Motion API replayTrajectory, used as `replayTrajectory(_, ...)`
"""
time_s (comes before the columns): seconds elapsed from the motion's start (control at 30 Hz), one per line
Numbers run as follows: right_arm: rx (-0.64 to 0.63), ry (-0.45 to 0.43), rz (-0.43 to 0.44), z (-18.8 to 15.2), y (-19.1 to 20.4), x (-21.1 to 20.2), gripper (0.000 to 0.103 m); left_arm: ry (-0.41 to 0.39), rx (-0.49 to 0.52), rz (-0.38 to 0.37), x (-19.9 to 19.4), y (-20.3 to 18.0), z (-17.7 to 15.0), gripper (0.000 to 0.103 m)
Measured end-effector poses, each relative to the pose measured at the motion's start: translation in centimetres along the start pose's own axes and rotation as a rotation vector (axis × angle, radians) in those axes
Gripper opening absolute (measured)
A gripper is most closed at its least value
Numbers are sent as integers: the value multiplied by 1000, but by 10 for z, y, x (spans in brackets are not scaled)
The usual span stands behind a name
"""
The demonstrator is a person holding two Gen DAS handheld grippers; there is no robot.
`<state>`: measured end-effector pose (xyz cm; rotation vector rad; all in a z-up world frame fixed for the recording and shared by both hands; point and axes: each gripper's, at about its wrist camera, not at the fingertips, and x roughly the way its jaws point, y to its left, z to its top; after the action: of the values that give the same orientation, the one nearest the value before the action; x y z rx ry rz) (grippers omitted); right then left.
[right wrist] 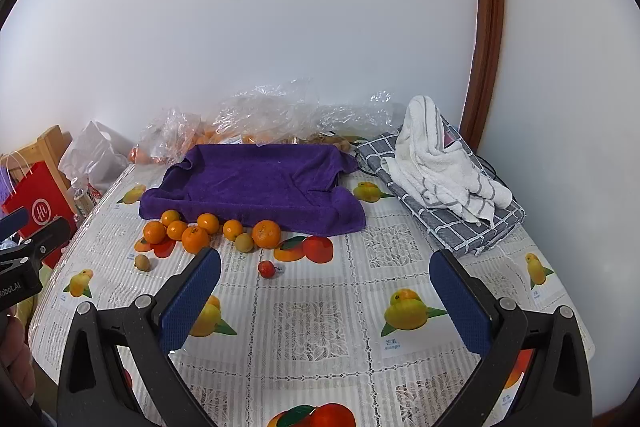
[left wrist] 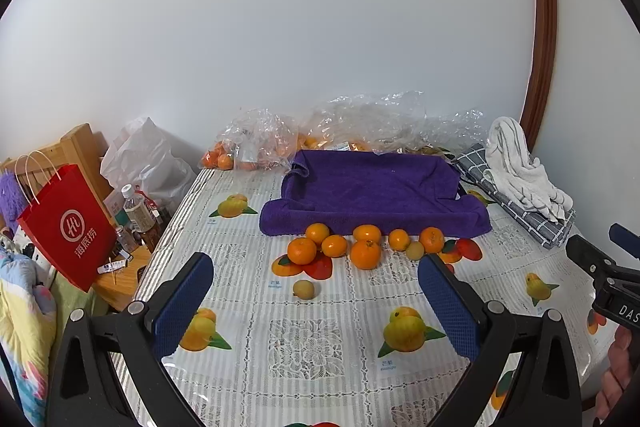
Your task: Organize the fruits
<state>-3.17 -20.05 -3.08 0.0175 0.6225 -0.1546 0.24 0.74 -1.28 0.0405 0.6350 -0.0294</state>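
Observation:
Several oranges (left wrist: 365,254) (right wrist: 195,239) lie in a loose row on the fruit-print tablecloth, along the front edge of a purple towel-lined tray (left wrist: 372,193) (right wrist: 256,183). Two small yellow-brown fruits sit near them, one among the oranges (left wrist: 415,250) (right wrist: 243,242) and one apart in front (left wrist: 303,289) (right wrist: 142,262). A small red fruit (right wrist: 267,269) lies alone nearer the right gripper. My left gripper (left wrist: 316,299) is open and holds nothing, short of the fruit. My right gripper (right wrist: 326,291) is open too, with only bare cloth between its blue pads.
Crumpled clear plastic bags (left wrist: 360,127) with more oranges lie against the wall behind the tray. A white striped towel (right wrist: 440,167) rests on a folded grey checked cloth (right wrist: 476,227) at the right. A red paper bag (left wrist: 66,227) and bottles stand off the table's left edge.

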Motion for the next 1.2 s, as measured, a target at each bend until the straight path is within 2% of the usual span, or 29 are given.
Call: replayTrajectory(1.2,-7,3,13,-2,5,6,103,4,8,0,-2,4,6,103)
